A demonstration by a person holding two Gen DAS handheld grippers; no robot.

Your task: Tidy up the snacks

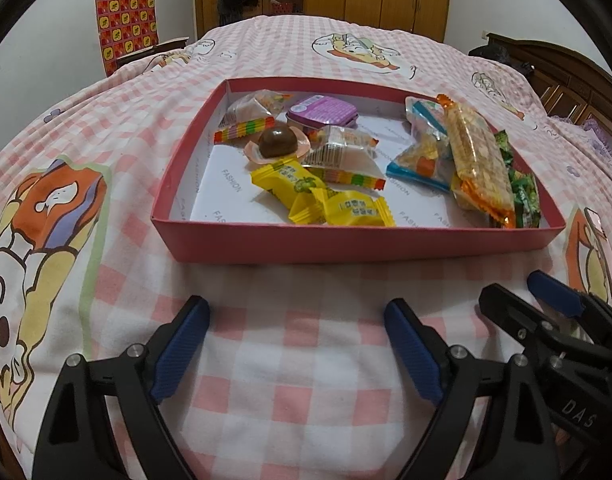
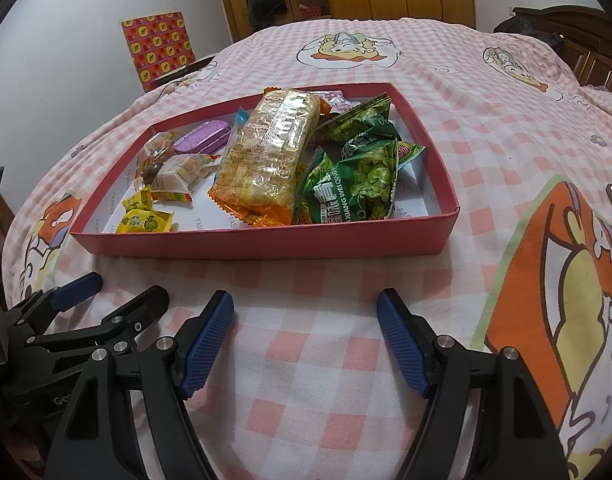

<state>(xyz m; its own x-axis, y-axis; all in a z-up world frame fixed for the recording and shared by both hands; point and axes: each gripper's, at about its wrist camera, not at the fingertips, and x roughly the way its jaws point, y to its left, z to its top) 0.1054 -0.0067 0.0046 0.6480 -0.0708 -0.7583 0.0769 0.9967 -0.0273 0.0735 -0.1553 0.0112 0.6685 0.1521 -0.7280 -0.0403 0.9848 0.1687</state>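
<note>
Left wrist view: left gripper [image 1: 297,312] jaws wide apart, empty, over the checked bedspread [image 1: 289,360], just short of the red box [image 1: 265,240]. Box holds yellow candies [image 1: 326,196] at left, purple tin [image 1: 322,114] behind, long cracker pack [image 1: 480,156] and green pea bags [image 2: 358,176] at right. Right gripper [image 2: 306,312] likewise open, empty.
</note>
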